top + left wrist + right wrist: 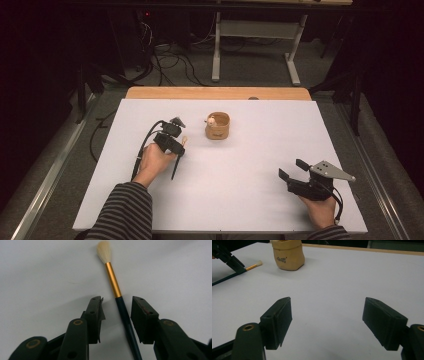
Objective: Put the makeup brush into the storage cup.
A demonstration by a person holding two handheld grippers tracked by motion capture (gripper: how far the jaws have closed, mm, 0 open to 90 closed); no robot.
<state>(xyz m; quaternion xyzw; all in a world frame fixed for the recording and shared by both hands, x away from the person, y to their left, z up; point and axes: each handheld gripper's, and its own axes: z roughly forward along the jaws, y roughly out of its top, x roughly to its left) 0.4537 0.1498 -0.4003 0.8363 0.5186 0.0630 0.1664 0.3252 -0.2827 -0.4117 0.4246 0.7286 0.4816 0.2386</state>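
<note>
A paintbrush [113, 282] with a dark handle, gold ferrule and pale bristles lies flat on the white table [240, 170]. My left gripper [117, 301] hovers over it, open, its jaws straddling the handle just behind the ferrule without closing on it. From above, the left gripper [176, 145] sits left of centre, with the brush handle [175, 167] trailing toward the person. A tan pot [217, 126] stands just right of it, something pale at its rim. My right gripper [291, 168] rests at the near right, open and holding nothing, also visible as right gripper [327, 302].
The right gripper view shows the tan pot [288, 255] far ahead and the brush tip [253, 266] beside the left gripper [227, 257]. A wooden strip [217, 93] edges the table's far side. Cables and desk legs lie on the floor beyond.
</note>
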